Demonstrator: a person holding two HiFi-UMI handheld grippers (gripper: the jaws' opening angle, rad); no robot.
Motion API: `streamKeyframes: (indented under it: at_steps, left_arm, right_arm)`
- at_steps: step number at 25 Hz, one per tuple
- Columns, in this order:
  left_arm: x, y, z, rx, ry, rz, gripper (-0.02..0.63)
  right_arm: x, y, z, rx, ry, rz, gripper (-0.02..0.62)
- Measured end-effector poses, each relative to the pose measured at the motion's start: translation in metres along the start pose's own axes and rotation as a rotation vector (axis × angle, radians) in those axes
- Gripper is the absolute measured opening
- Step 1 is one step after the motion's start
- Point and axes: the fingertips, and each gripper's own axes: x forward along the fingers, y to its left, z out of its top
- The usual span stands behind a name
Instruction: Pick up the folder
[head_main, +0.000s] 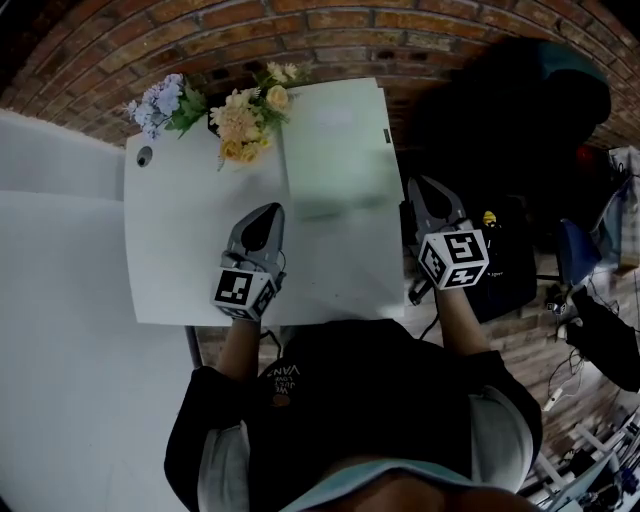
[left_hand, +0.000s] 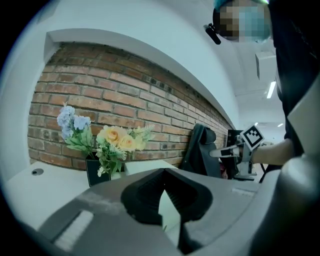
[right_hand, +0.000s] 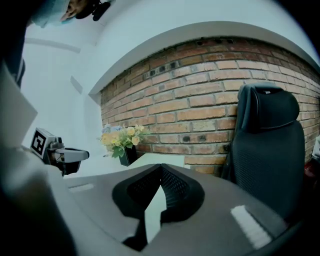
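So the biggest thing here is the brick wall (head_main: 400, 20), with a white worktop (head_main: 190, 230) pushed against it and a black mesh chair (right_hand: 267, 145) off to the right. The folder (head_main: 335, 160) is a pale sheet lying flat on the right part of the worktop, and its right edge runs along the worktop's edge. I'd guess that's why the hands sit where they do. The left gripper (head_main: 268, 212) is over the worktop just left of the folder, and the right gripper (head_main: 422, 188) is off the worktop's side beside that free edge, so the two flank it.

Both sets of jaws are pressed together with nothing in them, so they'll need to open before any grab.

Only the head view shows the folder's full layout. The gripper views are where you see the jaws meet, and each one catches the other gripper. The left gripper view also shows the flowers (head_main: 240, 120) standing in a dark vase (left_hand: 95, 172), which the blooms hide from above. There's a little round fitting (head_main: 145, 156) near the corner too.
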Motion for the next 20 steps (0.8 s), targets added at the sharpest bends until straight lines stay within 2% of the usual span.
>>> streamKeyframes:
  at_steps: [6, 15, 18, 20]
  left_arm:
    - [0.02, 0.017, -0.023, -0.031, 0.038, 0.04, 0.0]
    - [0.047, 0.037, -0.045, -0.132, 0.114, 0.072, 0.015]
    - [0.056, 0.041, -0.051, -0.146, 0.131, 0.083, 0.057]
    - [0.061, 0.043, -0.056, -0.158, 0.148, 0.088, 0.12]
  right_arm:
    - [0.025, -0.012, -0.025, 0.05, 0.056, 0.026, -0.002]
    - [0.057, -0.022, -0.051, 0.082, 0.123, 0.067, 0.0]
    - [0.065, -0.025, -0.058, 0.083, 0.144, 0.075, 0.008]
    - [0.069, -0.028, -0.061, 0.09, 0.158, 0.071, 0.043]
